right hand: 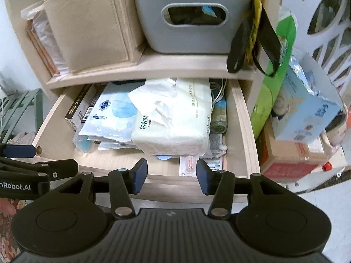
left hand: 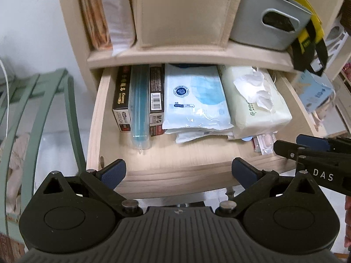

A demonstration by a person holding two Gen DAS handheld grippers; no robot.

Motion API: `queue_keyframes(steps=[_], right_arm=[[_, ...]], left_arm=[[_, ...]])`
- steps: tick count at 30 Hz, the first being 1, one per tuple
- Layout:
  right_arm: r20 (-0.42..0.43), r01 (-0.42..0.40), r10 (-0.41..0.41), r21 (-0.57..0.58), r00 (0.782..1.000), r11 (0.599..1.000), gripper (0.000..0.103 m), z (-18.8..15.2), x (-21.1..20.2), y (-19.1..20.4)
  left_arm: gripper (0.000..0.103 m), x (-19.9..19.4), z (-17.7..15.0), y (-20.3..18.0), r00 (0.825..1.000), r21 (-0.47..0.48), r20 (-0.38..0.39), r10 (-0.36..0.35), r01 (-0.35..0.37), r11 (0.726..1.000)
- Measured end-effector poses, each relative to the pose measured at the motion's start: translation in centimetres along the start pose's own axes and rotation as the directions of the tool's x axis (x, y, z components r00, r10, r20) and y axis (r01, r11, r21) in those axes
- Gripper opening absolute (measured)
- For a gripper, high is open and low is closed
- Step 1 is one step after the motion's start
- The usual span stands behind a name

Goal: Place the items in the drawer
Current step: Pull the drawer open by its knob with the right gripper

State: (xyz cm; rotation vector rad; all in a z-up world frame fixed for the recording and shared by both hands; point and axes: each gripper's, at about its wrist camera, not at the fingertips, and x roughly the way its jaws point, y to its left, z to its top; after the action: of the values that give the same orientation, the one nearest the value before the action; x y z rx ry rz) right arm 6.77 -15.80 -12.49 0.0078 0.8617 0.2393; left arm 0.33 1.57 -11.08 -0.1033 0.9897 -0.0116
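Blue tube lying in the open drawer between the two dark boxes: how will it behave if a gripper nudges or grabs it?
The blue tube looks round and smooth, so it may roll once lifted clear of the dark boxes wedging it. Its clear plastic shell looks glossy, so probably slippery between pads. It seems rigid and likely light, though its contents can't be judged.

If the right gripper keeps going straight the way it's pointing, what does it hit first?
Probably the tissue pack in the open drawer. The right gripper, jaws open and empty, aims over the drawer's front edge toward it, though depth is hard to judge.
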Motion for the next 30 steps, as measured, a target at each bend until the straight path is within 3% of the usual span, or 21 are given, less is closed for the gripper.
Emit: queue_keyframes(steps=[5, 11, 30], right_arm=[[-0.021, -0.017, 0.017, 0.008, 1.0, 1.0, 0.068, -2.0, -1.7, 0.3], [-0.044, -0.033, 0.034, 0.013, 0.998, 0.999, 0.083, -4.0, -2.9, 0.8], [-0.111, -0.047, 0.05, 0.027, 0.993, 0.999, 0.086, -6.9, -5.5, 1.1]], left_arm=[[0.103, -2.5, -2.4, -0.7, 0.999, 0.058, -0.039, -0.004, 0.007, 0.998], [0.103, -3.2, -3.7, -0.3, 0.995, 0.049, -0.092, -0.042, 0.047, 0.998], [0.103, -4.0, -5.1, -0.4, 0.97, 0.096, -0.235, -0.064, 0.089, 0.991]])
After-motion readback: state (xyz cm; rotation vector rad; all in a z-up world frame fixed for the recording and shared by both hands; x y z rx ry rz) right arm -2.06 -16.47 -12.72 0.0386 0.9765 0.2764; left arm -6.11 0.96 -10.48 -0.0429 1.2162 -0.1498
